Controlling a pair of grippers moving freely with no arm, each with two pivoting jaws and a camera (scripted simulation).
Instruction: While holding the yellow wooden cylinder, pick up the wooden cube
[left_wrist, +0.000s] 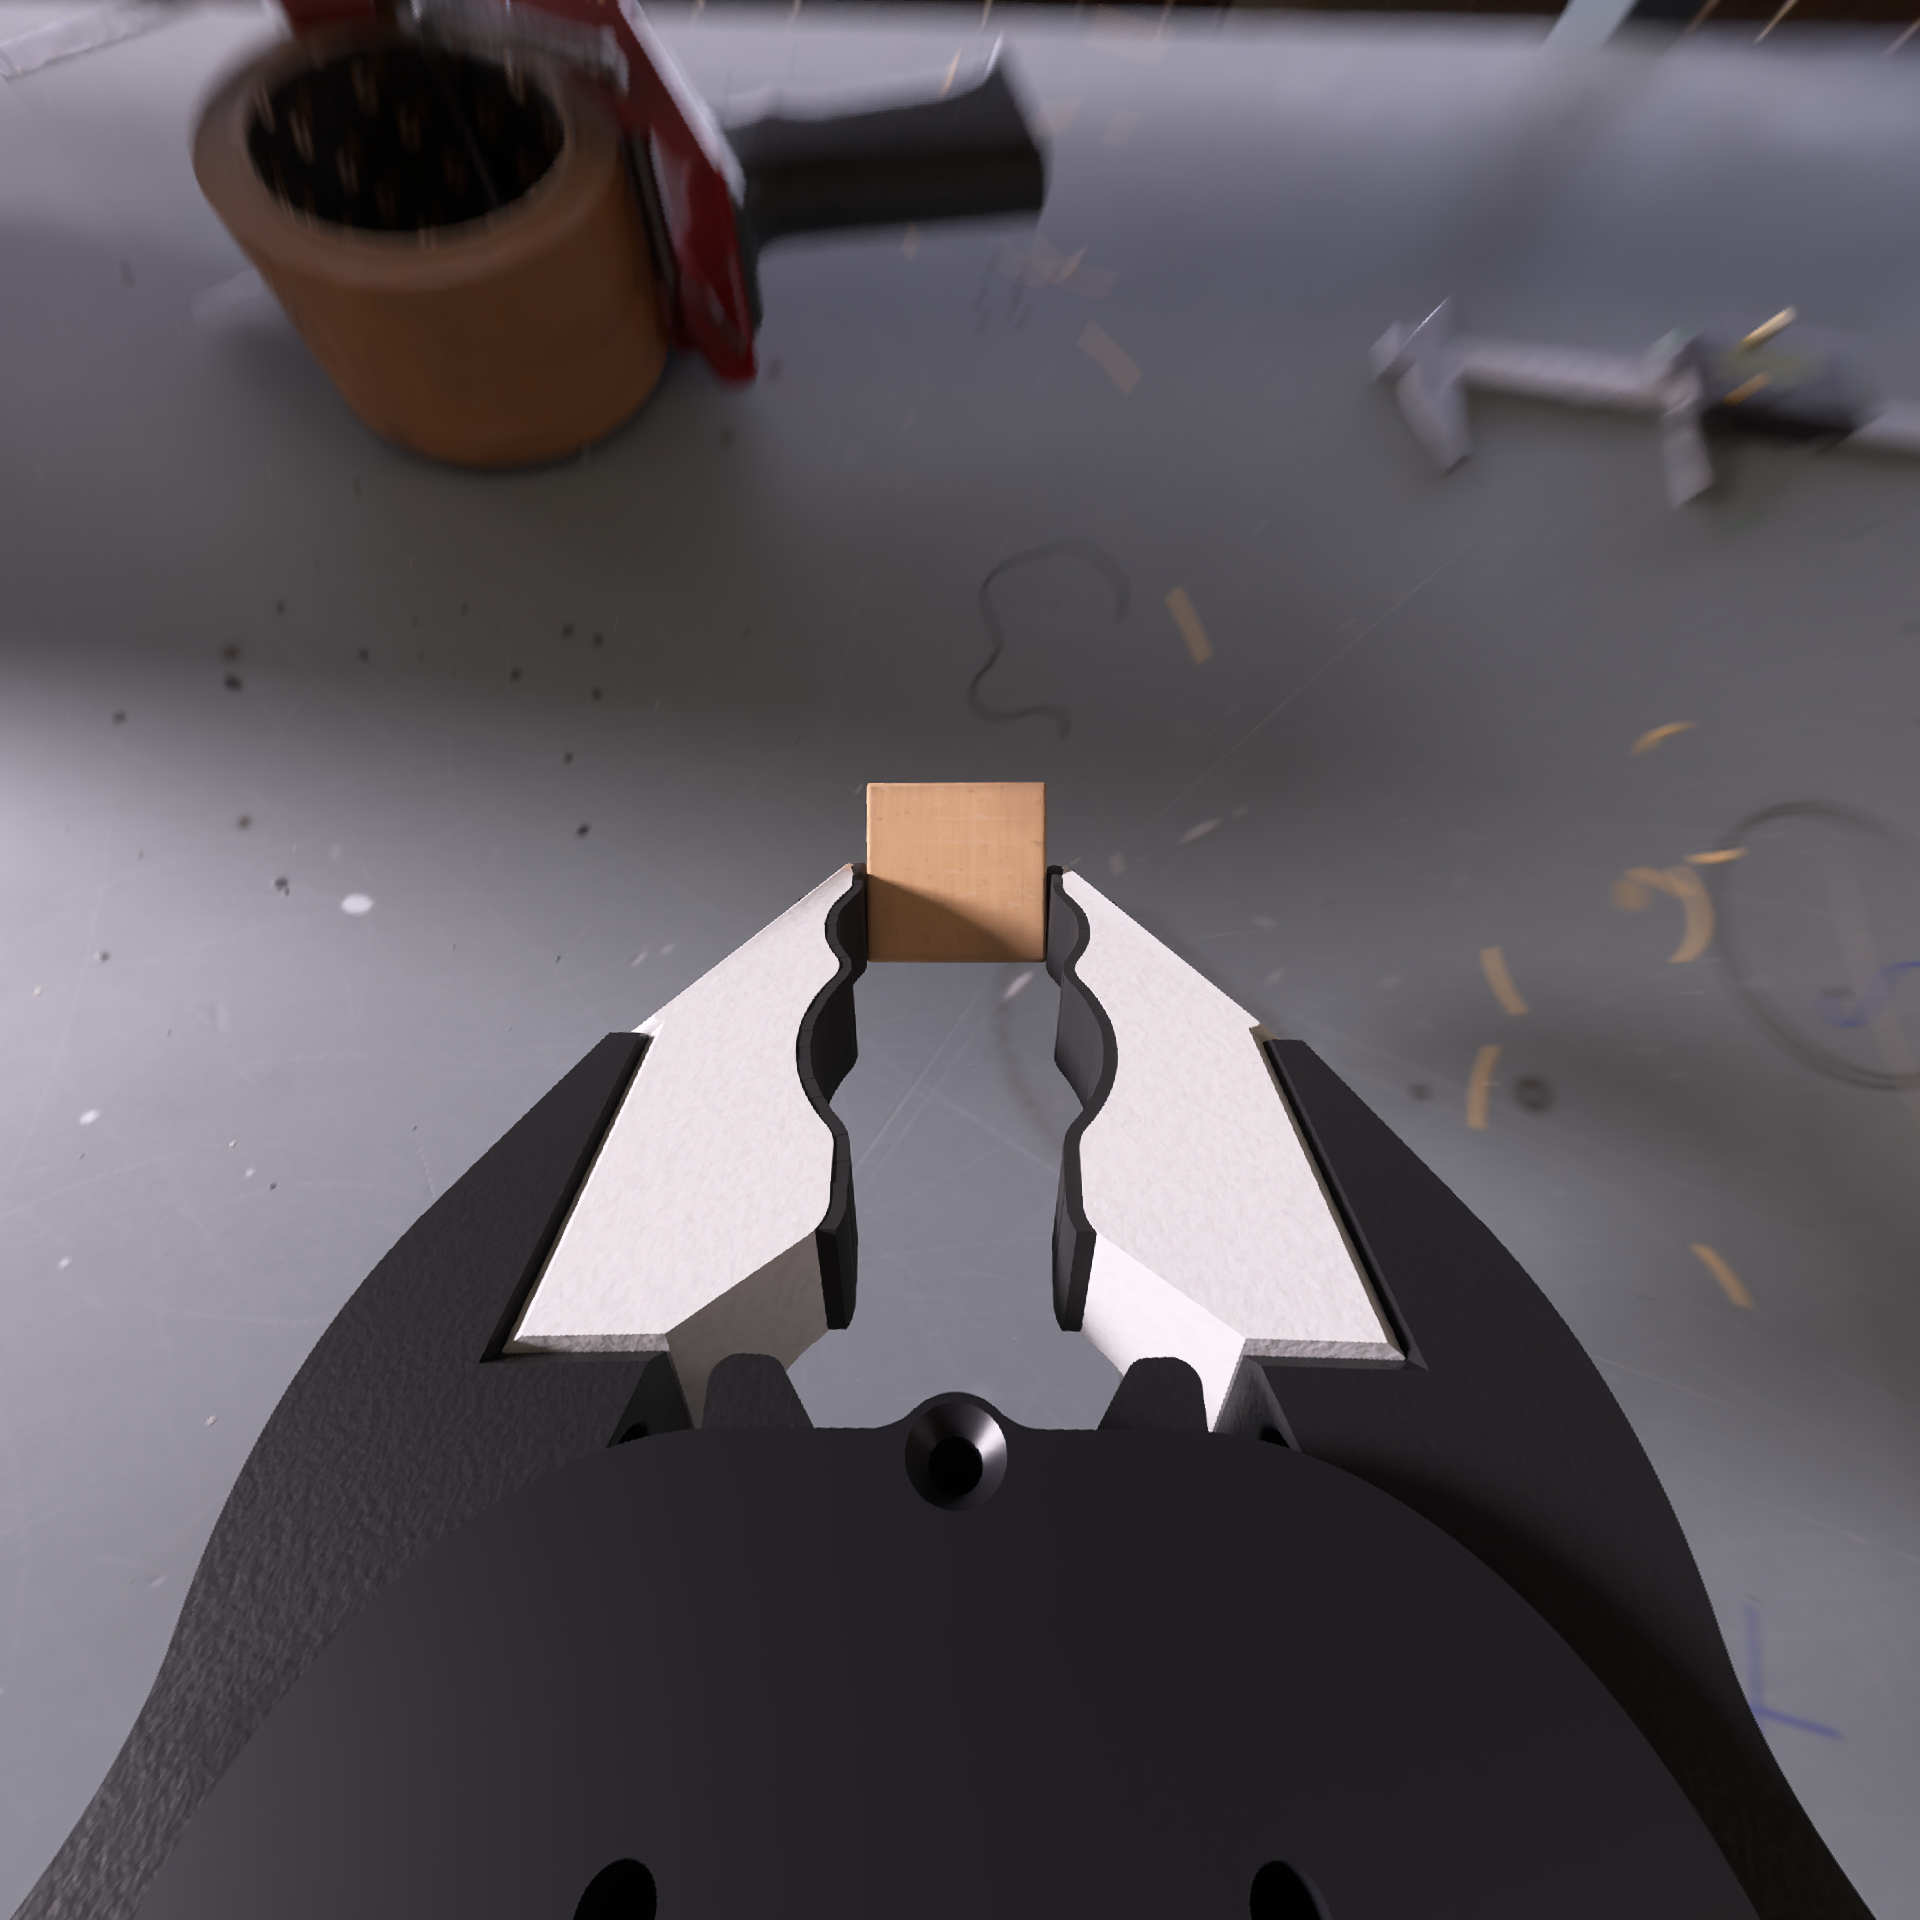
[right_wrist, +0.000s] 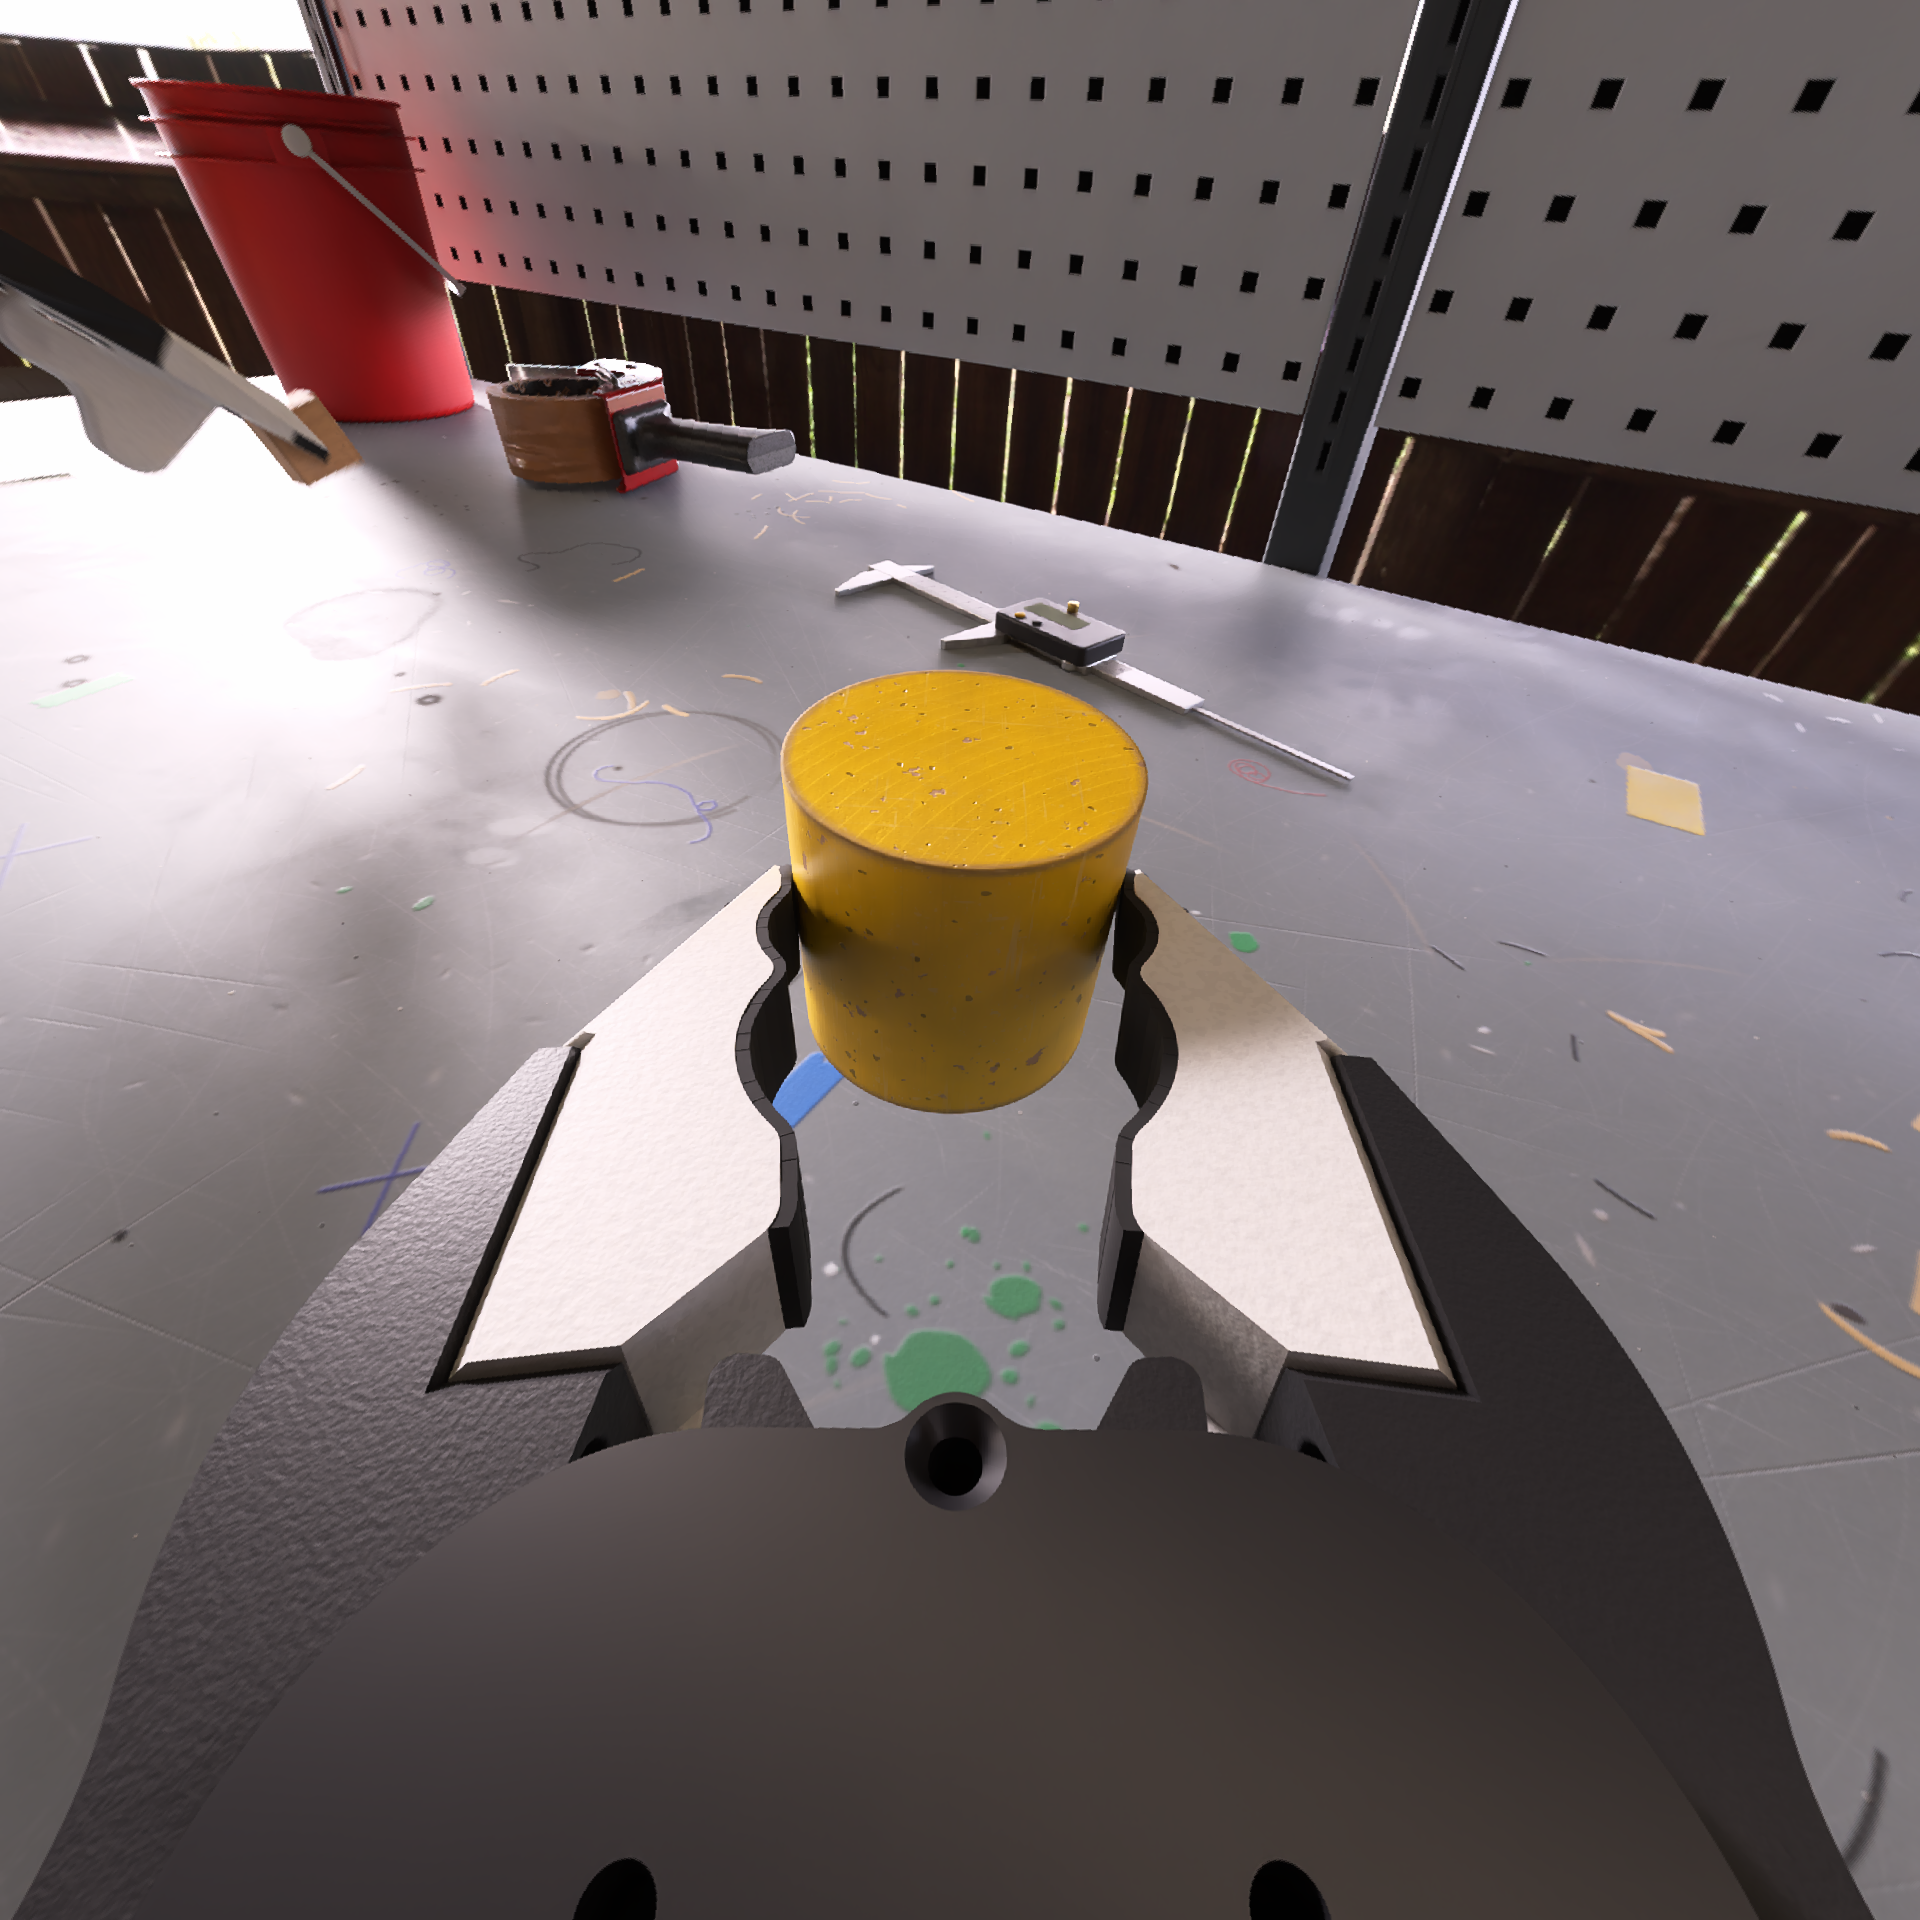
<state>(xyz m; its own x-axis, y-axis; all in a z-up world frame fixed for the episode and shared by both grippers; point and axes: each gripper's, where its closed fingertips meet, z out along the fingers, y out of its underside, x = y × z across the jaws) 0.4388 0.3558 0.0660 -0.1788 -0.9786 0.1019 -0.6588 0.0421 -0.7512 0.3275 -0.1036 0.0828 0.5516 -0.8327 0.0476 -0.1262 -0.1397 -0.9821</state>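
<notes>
Up top, we see the grey bench (right_wrist: 1455, 987) cut off at every edge, then a red bucket (right_wrist: 312, 260) whose rim leaves the right wrist view. Our right gripper (right_wrist: 956, 935) clamps the yellow wooden cylinder (right_wrist: 956, 894) above the bench, hiding its flanks behind the pads. The tape dispenser (left_wrist: 499, 239) and caliper (left_wrist: 1662, 395) look smeared in the left wrist view. Our left gripper (left_wrist: 954, 914) pinches the wooden cube (left_wrist: 954, 873) at the fingertips; whether the cube rests on the bench we cannot tell.
</notes>
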